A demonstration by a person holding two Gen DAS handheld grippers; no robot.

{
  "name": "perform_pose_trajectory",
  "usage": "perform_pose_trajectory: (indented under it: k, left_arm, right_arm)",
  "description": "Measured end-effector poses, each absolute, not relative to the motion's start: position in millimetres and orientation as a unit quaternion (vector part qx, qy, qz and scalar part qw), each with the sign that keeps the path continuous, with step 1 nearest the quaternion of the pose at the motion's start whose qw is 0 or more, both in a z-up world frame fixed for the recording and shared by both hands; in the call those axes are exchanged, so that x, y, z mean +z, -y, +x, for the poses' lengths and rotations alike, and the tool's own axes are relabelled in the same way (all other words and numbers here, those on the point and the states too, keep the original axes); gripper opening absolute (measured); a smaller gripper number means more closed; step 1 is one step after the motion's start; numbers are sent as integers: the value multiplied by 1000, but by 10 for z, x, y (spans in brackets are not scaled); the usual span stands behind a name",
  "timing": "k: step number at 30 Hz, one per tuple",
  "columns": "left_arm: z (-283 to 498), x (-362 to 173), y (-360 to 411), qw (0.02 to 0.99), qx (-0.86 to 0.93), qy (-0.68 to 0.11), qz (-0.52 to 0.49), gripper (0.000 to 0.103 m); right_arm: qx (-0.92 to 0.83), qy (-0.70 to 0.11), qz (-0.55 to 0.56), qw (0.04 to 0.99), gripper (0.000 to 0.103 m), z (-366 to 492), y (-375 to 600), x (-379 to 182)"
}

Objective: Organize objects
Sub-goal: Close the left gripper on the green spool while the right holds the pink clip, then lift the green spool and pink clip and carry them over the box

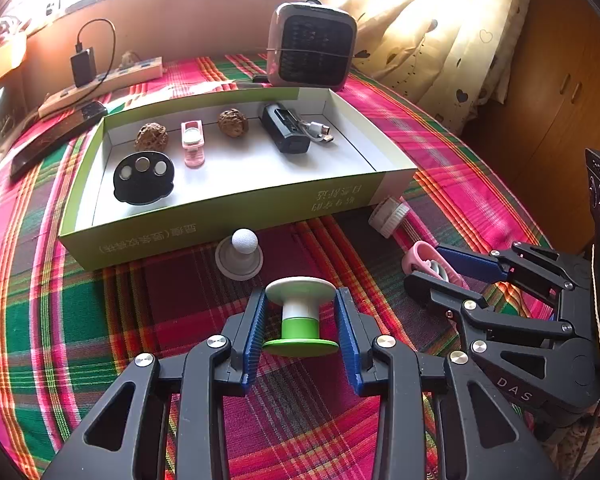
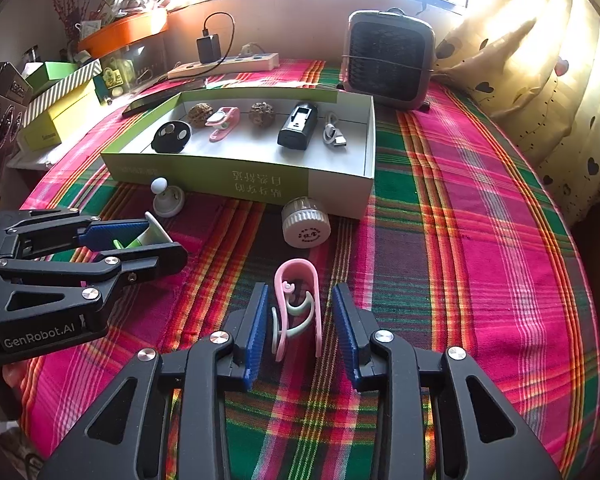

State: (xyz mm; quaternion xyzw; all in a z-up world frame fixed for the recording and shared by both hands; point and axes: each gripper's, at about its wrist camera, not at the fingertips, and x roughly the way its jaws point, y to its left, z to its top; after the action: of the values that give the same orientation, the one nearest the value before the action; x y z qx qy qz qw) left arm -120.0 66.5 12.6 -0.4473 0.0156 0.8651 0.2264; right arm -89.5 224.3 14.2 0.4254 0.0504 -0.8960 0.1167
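Note:
A green-and-white spool (image 1: 300,316) lies on the plaid cloth between the blue pads of my left gripper (image 1: 302,320), whose jaws are closed against its white disc; it also shows in the right wrist view (image 2: 148,236). A pink clip (image 2: 298,304) lies between the pads of my open right gripper (image 2: 300,320), not touched. The green-sided box (image 1: 228,208) holds two walnuts (image 1: 151,137), a pink clip (image 1: 193,144), a black disc (image 1: 144,178), a black charger (image 1: 286,128) and a cable.
A white knob (image 1: 241,254) and a small white-capped jar (image 2: 306,222) lie in front of the box. A fan heater (image 2: 388,64), a power strip (image 2: 224,64) and a dark phone (image 1: 56,136) are behind it. Curtains hang on the right.

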Motion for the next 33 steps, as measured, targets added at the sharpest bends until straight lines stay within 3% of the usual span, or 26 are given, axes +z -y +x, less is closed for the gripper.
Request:
perform_pose_trajectory:
  k: [6,33]
  left_arm:
    - [-1196,125,-666,227,865,-15,-447,32]
    - [-1188,133,-660,225,866,-16,-446,32]
  right_arm:
    - [-896,-51,425,117,25,-892,-2239,147]
    - [-897,-52,425,113,24,-889,-2239,148]
